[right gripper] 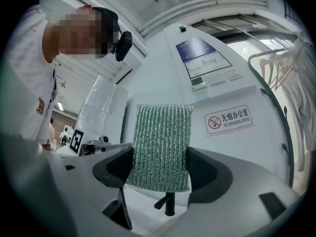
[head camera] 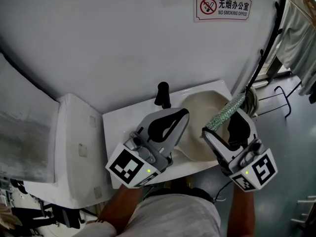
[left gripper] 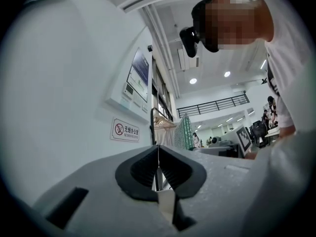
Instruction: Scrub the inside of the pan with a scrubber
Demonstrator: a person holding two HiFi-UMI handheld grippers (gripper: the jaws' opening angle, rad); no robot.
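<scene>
Between the jaws of the right claw (right gripper: 160, 168), clamped upright: a green mesh scrubber (right gripper: 160, 147), pinched at its lower part, with most of it standing proud above the pads. Hangs in the air over the right side of a white sink (head camera: 118, 125), above a pale cream hollow (head camera: 195, 117), and touches nothing there. Cannot tell whether that hollow is the pan or only the sink's own bowl. Shows no suds, no water and no rubbed patch. Judged from that: scrubbing not yet begun, tool in hand and all the rest left to do, namely lowering in, pressing against the inner surface, and working round the bottom and walls.

Further out, to the left: the left claw (head camera: 170, 127), shut tight, pads meeting with nothing between them. Hovers over the sink's near left part, apart from the scrubber.

Just behind it, at the sink's back edge: a black tap (head camera: 163, 94). Beyond all this, up on the white wall panel: a no-smoking sign (head camera: 223, 6).
</scene>
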